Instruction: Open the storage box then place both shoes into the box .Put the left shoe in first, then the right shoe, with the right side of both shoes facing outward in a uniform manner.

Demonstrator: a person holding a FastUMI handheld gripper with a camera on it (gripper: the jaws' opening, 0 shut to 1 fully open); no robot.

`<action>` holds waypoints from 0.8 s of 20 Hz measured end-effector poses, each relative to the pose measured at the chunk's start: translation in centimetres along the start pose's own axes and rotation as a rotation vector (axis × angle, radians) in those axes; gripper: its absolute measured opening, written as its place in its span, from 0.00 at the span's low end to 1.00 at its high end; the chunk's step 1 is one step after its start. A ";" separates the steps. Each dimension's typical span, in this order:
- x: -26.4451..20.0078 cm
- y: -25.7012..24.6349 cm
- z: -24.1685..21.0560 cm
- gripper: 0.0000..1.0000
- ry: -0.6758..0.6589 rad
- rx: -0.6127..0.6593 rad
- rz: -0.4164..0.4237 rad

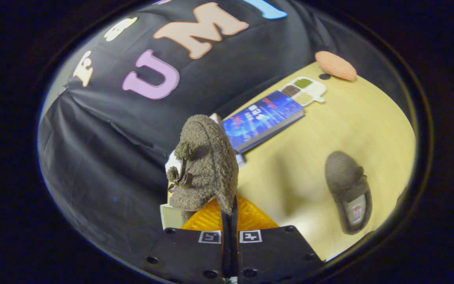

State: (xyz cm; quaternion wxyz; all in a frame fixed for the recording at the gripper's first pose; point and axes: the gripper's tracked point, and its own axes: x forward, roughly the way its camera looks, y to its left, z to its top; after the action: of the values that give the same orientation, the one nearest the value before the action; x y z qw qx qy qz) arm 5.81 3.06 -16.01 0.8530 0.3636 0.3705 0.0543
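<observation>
Gripper [230, 215] fingers pinched on fuzzy shoe [205, 165], lifted at twelve o'clock; soft, light, best held by its collar. Second shoe [347, 189] lies on table [298, 177] at three o'clock.

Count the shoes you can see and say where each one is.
2. One fuzzy shoe is clamped between the gripper fingers, held up. The other shoe lies on the table beyond them, apart. No others visible.
</observation>
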 end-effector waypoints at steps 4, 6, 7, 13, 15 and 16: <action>1.0 6.2 -4.1 0.03 0.051 -0.063 0.088; 2.2 6.7 -7.1 0.03 0.092 -0.105 0.070; 2.7 6.8 -8.6 0.03 0.112 -0.124 0.062; 4.9 6.8 -16.4 0.03 0.240 -0.204 0.020; 5.8 6.4 -18.0 0.03 0.267 -0.221 -0.005; 6.3 6.2 -18.7 0.03 0.281 -0.222 -0.021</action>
State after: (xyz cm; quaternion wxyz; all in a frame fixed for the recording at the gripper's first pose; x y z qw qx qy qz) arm -1.12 20.67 -24.22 0.8283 0.2521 0.4814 0.1363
